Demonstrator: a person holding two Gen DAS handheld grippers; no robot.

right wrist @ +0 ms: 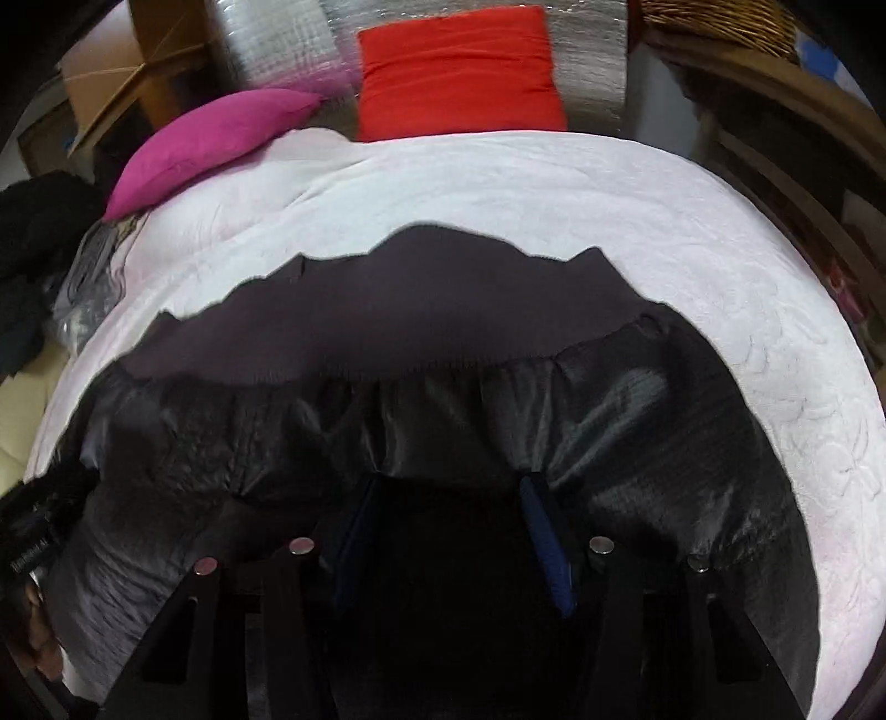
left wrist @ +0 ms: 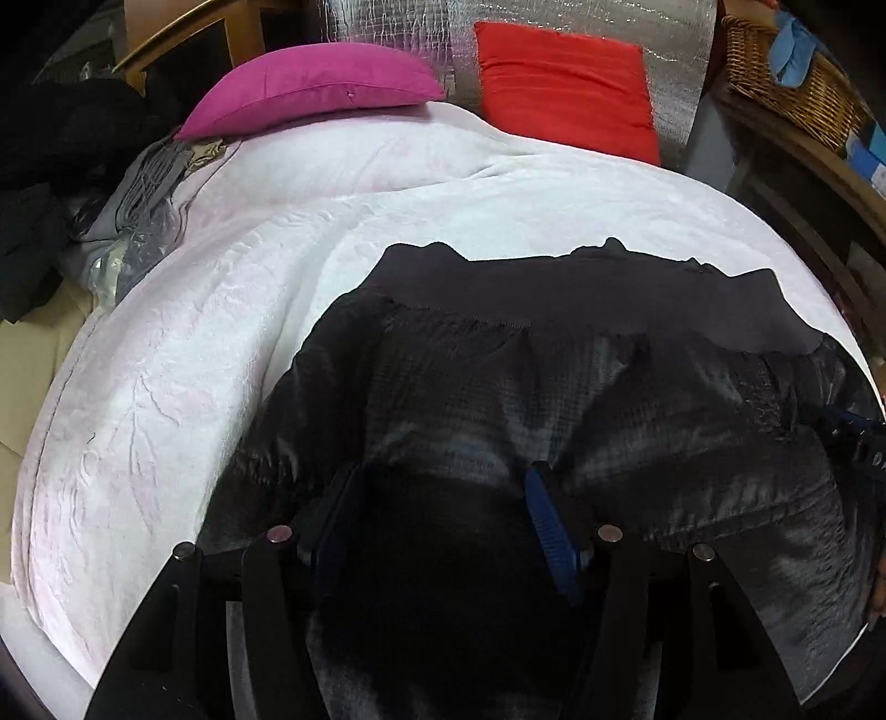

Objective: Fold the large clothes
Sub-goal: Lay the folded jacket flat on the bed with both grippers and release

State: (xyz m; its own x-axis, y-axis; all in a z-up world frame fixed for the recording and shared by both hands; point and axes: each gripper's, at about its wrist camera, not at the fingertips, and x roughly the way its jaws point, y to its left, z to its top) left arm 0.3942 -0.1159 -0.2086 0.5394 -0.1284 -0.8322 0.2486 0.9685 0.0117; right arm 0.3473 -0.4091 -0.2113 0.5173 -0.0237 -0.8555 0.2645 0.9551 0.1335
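Blue-padded fingers (left wrist: 540,509) of the left gripper (left wrist: 443,515) stand apart with dark, shiny fabric of a black jacket (left wrist: 554,399) bunched between them; whether they pinch it cannot be told. The right gripper (right wrist: 451,520) shows the same: fingers (right wrist: 545,545) spread, jacket (right wrist: 443,399) cloth gathered in the gap, grip unclear. The jacket lies spread on the near part of a bed under a white quilt (left wrist: 221,343), its matte ribbed hem at the far edge. Beyond, a magenta cushion (left wrist: 310,94) sits far left and a red cushion (left wrist: 565,83) leans against silver foil sheeting (left wrist: 681,33)
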